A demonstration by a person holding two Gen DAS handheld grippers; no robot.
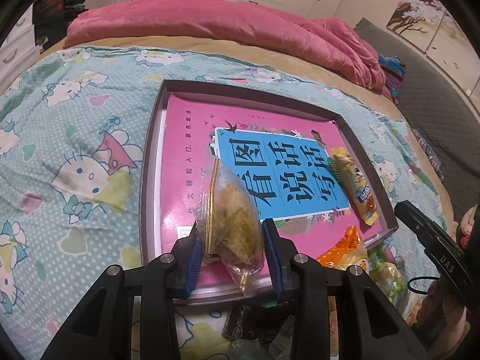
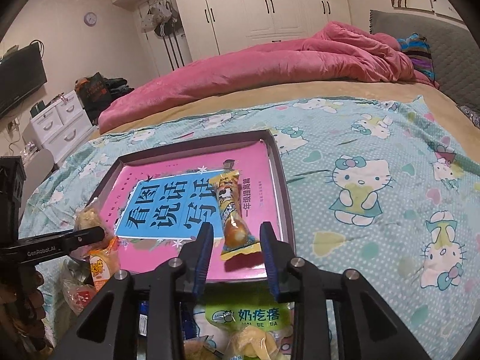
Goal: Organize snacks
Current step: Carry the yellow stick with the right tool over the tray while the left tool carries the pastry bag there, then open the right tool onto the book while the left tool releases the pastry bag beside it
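Left gripper (image 1: 232, 247) clamped on clear-wrapped pastry (image 1: 232, 225) above box tray's (image 1: 150, 162) near edge, right gripper (image 2: 237, 247) spread wide around yellow snack stick's (image 2: 232, 210) near end, lying inside tray on pink book (image 2: 186, 177)

A home bedroom — bed (image 2: 300, 90) with pink quilt (image 2: 270, 60), white wardrobes (image 2: 270, 9), wall clock (image 2: 90, 18), drawer unit (image 2: 60, 123).

We can't see the snack pile (image 2: 240, 330) whole: bottom edge cuts it, gripper arms cover pkts nearest the tray (image 2: 283, 180). Dark wrapper (image 1: 240, 324) below the tray's near rim: print too blurred to read.
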